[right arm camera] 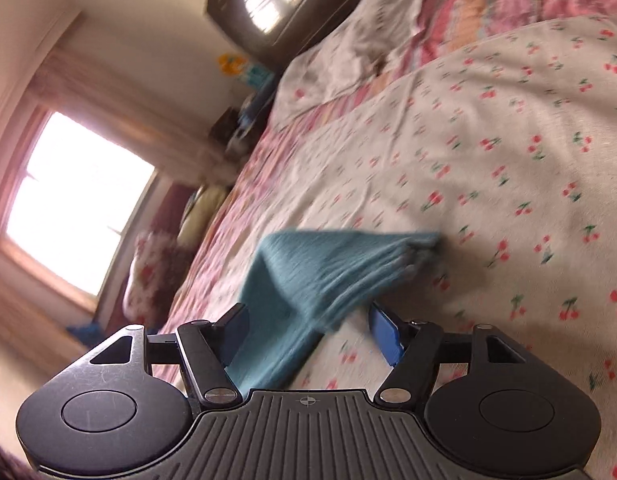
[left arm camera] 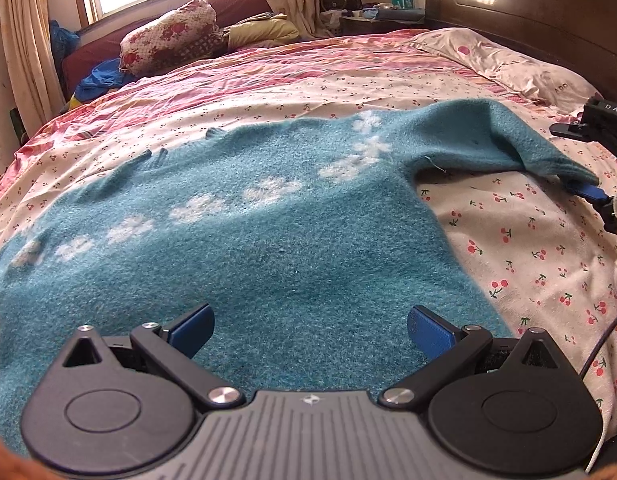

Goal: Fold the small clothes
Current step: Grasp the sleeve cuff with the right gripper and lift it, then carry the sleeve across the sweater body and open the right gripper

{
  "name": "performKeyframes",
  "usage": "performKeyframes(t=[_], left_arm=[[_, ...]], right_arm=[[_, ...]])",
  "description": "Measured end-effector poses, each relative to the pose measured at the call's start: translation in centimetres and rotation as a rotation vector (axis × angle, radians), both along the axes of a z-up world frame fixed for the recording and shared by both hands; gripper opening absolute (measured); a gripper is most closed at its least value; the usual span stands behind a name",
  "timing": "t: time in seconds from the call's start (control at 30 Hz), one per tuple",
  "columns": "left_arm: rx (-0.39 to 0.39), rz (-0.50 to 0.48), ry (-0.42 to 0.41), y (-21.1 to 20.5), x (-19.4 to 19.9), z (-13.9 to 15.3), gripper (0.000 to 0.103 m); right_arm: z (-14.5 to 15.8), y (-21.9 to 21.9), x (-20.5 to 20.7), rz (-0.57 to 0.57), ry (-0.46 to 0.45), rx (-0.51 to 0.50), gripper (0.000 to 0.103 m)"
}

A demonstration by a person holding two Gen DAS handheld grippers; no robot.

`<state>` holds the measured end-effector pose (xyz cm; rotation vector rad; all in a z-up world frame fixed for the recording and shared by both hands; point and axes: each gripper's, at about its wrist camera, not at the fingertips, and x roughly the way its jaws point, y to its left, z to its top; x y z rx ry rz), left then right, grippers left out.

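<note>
Both grippers, left (left arm camera: 310, 330) and right (right arm camera: 308, 330), are gaping; your sleeve (right arm camera: 328, 268), lower middle, is risking flopping back unfolded.

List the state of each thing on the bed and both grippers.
teal sweater: spread flat on the bed, unfolded.
sleeve: lifted off the sheet, lying between open pads.
right gripper: open, sleeve not pinched.
left gripper: open, empty, over the sweater's hem.
cherry-print sheet: wrinkled.
</note>
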<state>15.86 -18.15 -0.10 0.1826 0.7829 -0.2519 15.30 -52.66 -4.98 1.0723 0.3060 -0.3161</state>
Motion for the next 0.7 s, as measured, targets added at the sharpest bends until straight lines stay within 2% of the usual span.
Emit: performKeyframes(t=[0.07, 0.1, 0.13, 0.2, 0.23, 0.47, 0.6, 0.7], left_arm=[[-0.001, 0.001, 0.006, 0.0, 0.1, -0.2, 0.103], [-0.001, 0.0, 0.009, 0.1, 0.1, -0.2, 0.103], [0.0, 0.0, 0.011, 0.1, 0.1, -0.3, 0.103], [-0.002, 0.003, 0.014, 0.3, 0.1, -0.4, 0.103], [-0.004, 0.005, 0.016, 0.5, 0.2, -0.4, 0.103], [-0.051, 0.023, -0.003, 2.6, 0.1, 0.4, 0.103], [-0.089, 0.055, -0.033, 5.4, -0.3, 1.4, 0.103], [-0.108, 0.088, -0.061, 8.2, -0.8, 2.0, 0.103]], right_arm=[[-0.6, -0.9, 0.5, -0.018, -0.004, 0.034, 0.066], [-0.8, -1.3, 1.0, -0.018, -0.006, 0.049, 0.058], [-0.8, -1.5, 1.5, -0.004, 0.0, 0.061, 0.04], [-0.6, -1.5, 2.1, 0.033, -0.01, 0.088, 0.02], [-0.1, -1.4, 2.2, 0.048, -0.017, 0.089, 0.014], [6.8, 1.2, 3.2, 0.139, -0.055, -0.08, 0.01], [11.4, 5.4, 4.5, 0.237, -0.076, -0.207, 0.01], [14.0, 10.1, 6.0, 0.332, -0.086, -0.294, 0.01]])
